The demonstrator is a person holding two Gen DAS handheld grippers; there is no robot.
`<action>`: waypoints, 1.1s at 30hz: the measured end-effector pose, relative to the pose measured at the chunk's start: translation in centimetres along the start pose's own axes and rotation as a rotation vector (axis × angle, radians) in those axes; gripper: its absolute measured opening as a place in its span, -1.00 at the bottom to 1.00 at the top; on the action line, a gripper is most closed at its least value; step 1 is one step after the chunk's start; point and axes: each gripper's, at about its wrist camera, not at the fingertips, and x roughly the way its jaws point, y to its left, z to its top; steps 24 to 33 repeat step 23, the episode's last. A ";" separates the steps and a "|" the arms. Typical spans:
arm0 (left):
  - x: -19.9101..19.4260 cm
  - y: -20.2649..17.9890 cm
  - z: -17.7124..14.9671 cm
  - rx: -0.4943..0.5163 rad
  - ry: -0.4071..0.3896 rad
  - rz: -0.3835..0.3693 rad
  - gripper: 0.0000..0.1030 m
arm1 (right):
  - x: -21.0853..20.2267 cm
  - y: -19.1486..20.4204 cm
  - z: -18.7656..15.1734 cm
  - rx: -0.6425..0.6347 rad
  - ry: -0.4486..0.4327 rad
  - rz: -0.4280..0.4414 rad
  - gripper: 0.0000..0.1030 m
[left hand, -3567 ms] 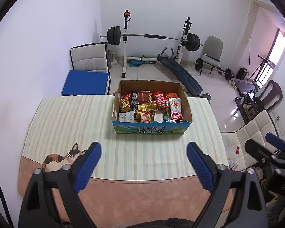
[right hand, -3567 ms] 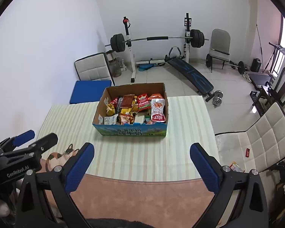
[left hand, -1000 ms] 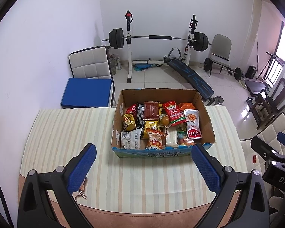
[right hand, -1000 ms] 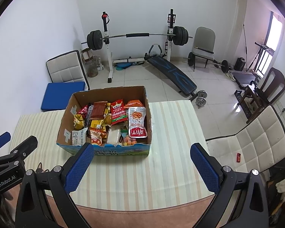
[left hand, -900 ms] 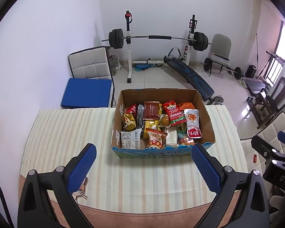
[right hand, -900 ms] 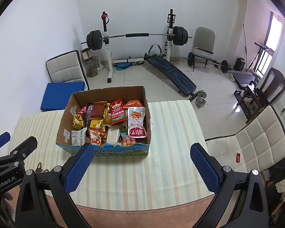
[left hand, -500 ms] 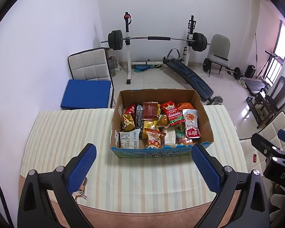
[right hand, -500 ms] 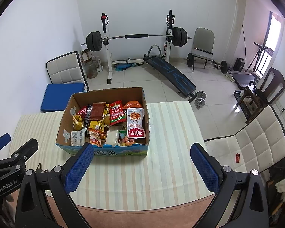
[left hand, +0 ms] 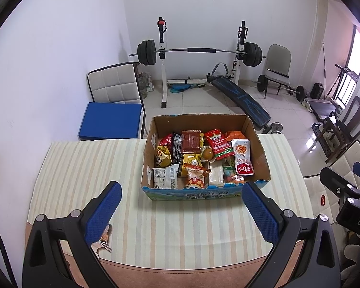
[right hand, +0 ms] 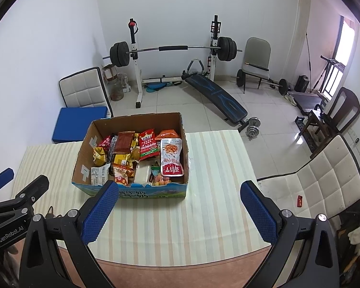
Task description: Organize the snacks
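Note:
An open cardboard box (left hand: 261,158) with a blue printed front stands on the striped tablecloth (left hand: 84,168); it also shows in the right wrist view (right hand: 84,153). It holds several snack packets, among them a red-and-white pouch (left hand: 243,157) (right hand: 171,157), a brown bar (left hand: 190,141) and a white packet (left hand: 165,176). My left gripper (left hand: 181,213) is open and empty, above the table in front of the box. My right gripper (right hand: 178,212) is open and empty, in front of the box's right part.
The table's near edge has a pink border with a cat print (left hand: 103,235). A blue-cushioned chair (left hand: 110,120) stands behind the table and a white padded chair (right hand: 324,180) at the right. A barbell rack (left hand: 199,50) and a bench (left hand: 240,98) stand beyond.
Both grippers have moved closer to the box over the last seconds and have shifted only slightly in the last half second. Both stay open and empty.

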 end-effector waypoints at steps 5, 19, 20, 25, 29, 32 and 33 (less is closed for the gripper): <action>0.0 0.1 0.1 0.003 -0.001 -0.001 0.99 | -0.1 0.0 0.1 -0.001 0.000 0.000 1.00; -0.9 0.3 0.4 0.000 -0.022 0.013 0.99 | -0.4 0.0 0.2 -0.003 -0.005 0.000 1.00; -1.0 0.3 0.3 0.001 -0.023 0.013 0.99 | -0.4 0.0 0.2 -0.003 -0.004 0.000 1.00; -1.0 0.3 0.3 0.003 -0.021 0.008 0.99 | -0.5 0.0 0.2 -0.002 -0.006 -0.002 1.00; -1.0 0.3 0.3 0.003 -0.021 0.008 0.99 | -0.5 0.0 0.2 -0.002 -0.006 -0.002 1.00; -1.0 0.3 0.3 0.003 -0.021 0.008 0.99 | -0.5 0.0 0.2 -0.002 -0.006 -0.002 1.00; -1.0 0.3 0.3 0.003 -0.021 0.008 0.99 | -0.5 0.0 0.2 -0.002 -0.006 -0.002 1.00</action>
